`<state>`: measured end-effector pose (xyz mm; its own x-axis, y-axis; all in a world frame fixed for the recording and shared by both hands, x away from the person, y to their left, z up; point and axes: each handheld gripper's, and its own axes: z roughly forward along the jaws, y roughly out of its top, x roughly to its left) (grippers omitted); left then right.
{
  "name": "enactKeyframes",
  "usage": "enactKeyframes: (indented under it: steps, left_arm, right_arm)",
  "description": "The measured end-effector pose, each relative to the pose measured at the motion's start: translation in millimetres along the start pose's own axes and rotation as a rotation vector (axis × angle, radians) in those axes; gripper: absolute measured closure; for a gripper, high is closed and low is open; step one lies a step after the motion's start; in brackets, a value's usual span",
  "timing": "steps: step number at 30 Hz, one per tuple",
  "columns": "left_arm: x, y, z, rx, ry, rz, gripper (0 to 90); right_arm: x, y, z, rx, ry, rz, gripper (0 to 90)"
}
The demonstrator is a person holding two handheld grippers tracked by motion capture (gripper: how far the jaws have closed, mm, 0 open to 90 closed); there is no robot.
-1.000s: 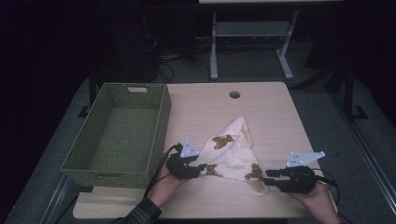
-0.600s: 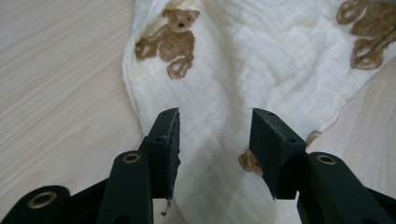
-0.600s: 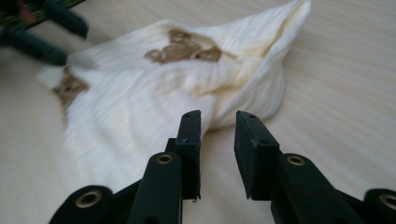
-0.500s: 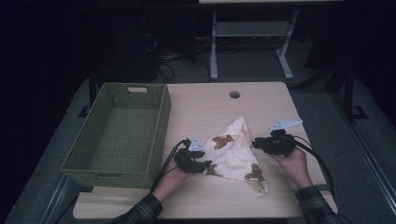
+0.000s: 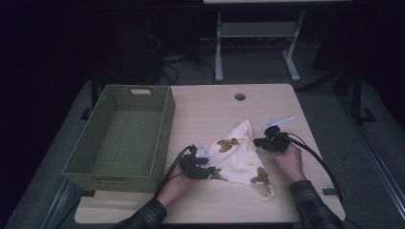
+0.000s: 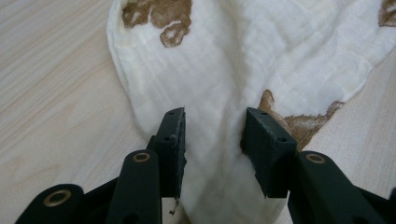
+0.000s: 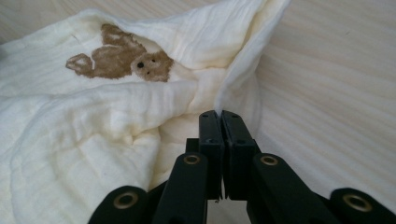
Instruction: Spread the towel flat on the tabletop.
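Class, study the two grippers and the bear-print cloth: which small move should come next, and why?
Probably close the left gripper: its jaws, which have been closing, straddle a fold of the cloth without pinching it, while the right gripper looks shut on the cloth's edge.

High view: dim, underexposed; the room behind the table (image 5: 215, 109) falls to near black, detail grainy and soft. Left gripper view: bright, even light, cloth (image 6: 243, 60) weave sharp, nearest black parts at the bottom edge slightly soft. Right gripper view: bright, warm cast, soft shadows in the cloth folds; no glare, no motion blur
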<state>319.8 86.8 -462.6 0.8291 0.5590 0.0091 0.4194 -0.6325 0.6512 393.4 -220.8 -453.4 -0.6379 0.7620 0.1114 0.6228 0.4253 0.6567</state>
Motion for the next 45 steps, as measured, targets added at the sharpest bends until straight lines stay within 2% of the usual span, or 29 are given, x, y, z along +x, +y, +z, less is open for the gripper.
enactKeyframes:
  steps: [3, 4, 5, 9, 12, 13, 16, 18, 21, 28, 34, 42, 45]
  left_arm:
    - [-0.1, -0.3, -0.5, 0.002, 0.000, -0.001, 58.7]
    - [0.1, -0.4, -0.8, 0.004, 0.001, 0.000, 59.1]
    - [0.0, -0.6, -0.8, 0.003, 0.000, -0.004, 59.1]
    - [0.1, -0.8, -0.7, -0.004, -0.001, -0.011, 59.3]
    - [0.3, -1.2, -1.6, 0.001, -0.002, -0.014, 59.4]
    - [0.5, -1.3, -1.8, 0.001, -0.002, -0.015, 59.5]
    - [0.5, -1.4, -2.0, 0.003, -0.001, -0.014, 59.5]
    - [0.4, -1.5, -1.9, 0.001, -0.001, -0.015, 59.5]
    - [0.8, -1.8, -1.8, -0.002, -0.002, -0.014, 59.5]
    - [0.9, -1.8, -2.3, 0.009, -0.002, -0.009, 59.5]
    - [0.9, -1.8, -2.4, 0.009, -0.002, -0.010, 59.5]
    - [1.0, -1.6, -2.3, 0.010, -0.004, -0.012, 59.5]
    - [1.0, -1.6, -2.3, 0.010, -0.004, -0.013, 59.5]
  right_arm:
    - [-5.6, 5.6, -8.3, -0.027, -0.022, -0.004, 88.3]
    - [-11.7, 11.0, -15.9, -0.046, -0.043, -0.011, 88.4]
    - [-11.7, 11.0, -15.9, -0.046, -0.043, -0.011, 88.4]
    - [-26.9, 25.8, -29.2, -0.079, -0.092, -0.019, 88.5]
    - [-38.6, 37.1, -34.2, -0.082, -0.145, -0.030, 88.6]
    - [-43.5, 40.4, -34.9, -0.081, -0.178, -0.034, 88.5]
    - [-53.8, 43.5, -34.3, -0.091, -0.241, -0.024, 87.5]
    - [-58.3, 41.5, -33.1, -0.087, -0.232, -0.004, 79.7]
    - [-55.8, 34.1, -34.1, -0.097, -0.214, -0.004, 75.4]
    - [-35.0, -5.4, -32.3, -0.067, -0.119, -0.004, 72.2]
    - [-16.8, -30.4, -25.9, -0.040, -0.055, -0.004, 72.1]
    - [-9.2, -35.1, -15.8, -0.015, -0.009, -0.007, 67.0]
    - [-7.1, -36.2, -13.5, -0.008, -0.017, -0.018, 71.9]
